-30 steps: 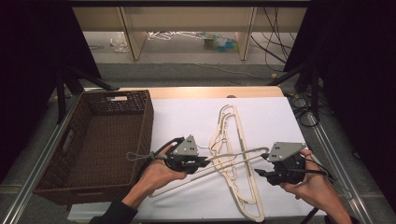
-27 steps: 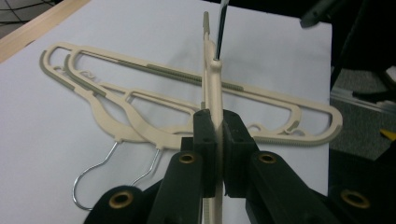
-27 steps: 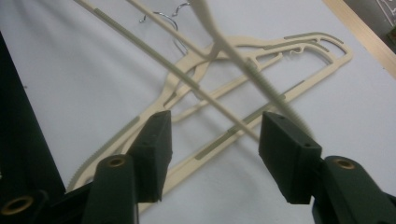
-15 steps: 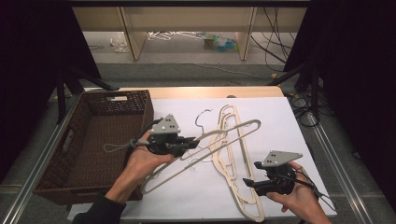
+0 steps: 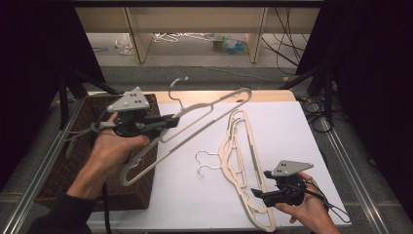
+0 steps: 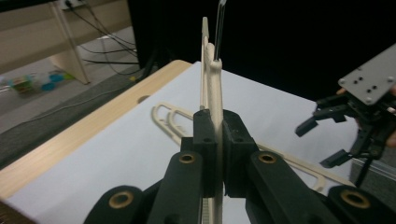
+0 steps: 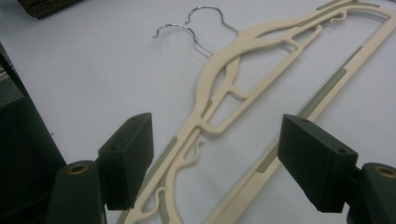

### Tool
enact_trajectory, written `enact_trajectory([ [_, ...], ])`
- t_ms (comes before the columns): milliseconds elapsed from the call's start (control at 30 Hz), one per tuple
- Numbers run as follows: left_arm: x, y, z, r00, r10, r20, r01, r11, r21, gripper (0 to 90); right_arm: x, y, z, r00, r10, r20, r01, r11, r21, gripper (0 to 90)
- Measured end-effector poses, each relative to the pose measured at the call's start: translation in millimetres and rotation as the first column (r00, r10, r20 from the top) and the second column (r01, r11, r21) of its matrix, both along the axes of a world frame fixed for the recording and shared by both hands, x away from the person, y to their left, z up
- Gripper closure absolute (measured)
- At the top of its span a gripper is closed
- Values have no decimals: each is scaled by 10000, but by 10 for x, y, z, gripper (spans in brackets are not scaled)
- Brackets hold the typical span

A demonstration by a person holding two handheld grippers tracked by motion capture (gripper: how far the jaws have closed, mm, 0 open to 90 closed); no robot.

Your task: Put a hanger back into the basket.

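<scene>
With your left gripper point(image 5: 168, 121) pinching the lifted hanger point(image 5: 204, 114), swing it level over the basket point(image 5: 73, 161) while your right gripper point(image 5: 260, 194), jaws just opened, hovers over the stacked hangers point(image 5: 238, 161).

My right gripper point(image 5: 254, 193) hovers wide-jawed over the stacked hangers point(image 5: 242, 161); left of that stack lies bare white sheet point(image 5: 185, 195), then the wicker basket point(image 5: 85, 161) wall.

Basket's point(image 5: 73, 161) near corner behind forearm point(image 5: 92, 180)
</scene>
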State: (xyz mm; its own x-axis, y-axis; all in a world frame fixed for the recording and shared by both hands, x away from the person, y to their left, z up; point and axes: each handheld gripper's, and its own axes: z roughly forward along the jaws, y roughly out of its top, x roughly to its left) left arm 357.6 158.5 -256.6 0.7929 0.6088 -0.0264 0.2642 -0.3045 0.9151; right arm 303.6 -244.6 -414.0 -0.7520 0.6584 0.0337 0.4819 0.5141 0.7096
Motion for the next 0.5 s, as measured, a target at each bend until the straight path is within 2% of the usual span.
enact_trajectory([
  [167,17,358,40,9958,906,99,-905,9959,-36,858,6,3,-33,9999,151,-34,-151,9999,18,278],
  [233,37,497,29,9928,1159,289,-1158,9933,-30,858,5,16,-52,10000,46,15,-47,9999,102,278],
  [433,131,927,-61,9757,2172,280,-2173,9761,8,858,9,19,-55,9998,163,-75,-163,9999,-24,278],
  [467,161,1012,-81,9734,2250,428,-2257,9741,128,858,7,20,-57,9998,169,-139,-170,9999,-32,278],
  [500,174,1081,-106,9708,2361,415,-2365,9716,68,858,7,26,-70,9999,134,-87,-134,9999,7,278],
])
